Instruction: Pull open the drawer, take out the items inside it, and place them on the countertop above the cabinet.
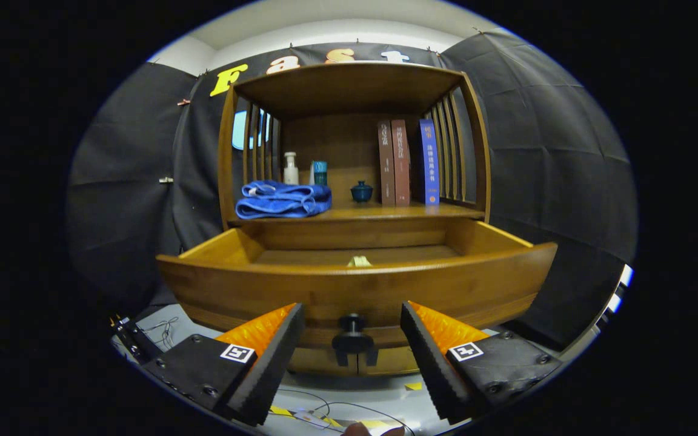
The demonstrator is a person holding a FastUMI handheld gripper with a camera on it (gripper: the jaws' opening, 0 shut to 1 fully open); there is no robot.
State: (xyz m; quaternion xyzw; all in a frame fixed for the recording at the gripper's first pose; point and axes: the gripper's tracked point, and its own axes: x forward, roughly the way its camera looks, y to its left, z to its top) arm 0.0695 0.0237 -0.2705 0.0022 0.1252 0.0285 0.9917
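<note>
One small pale item left in the open drawer, lying just behind the front panel, straight ahead of and above the gripper. Fingers spread wide, holding nothing, the knob sitting between them untouched. Up and over the front edge next, probably, then onto the countertop beside the folded blue towel.

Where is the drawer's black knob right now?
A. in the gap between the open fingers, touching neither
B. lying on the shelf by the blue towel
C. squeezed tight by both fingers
A: the knob sits between the spread fingers of the hand-held gripper, with space either side, on the pulled-out drawer.
</note>
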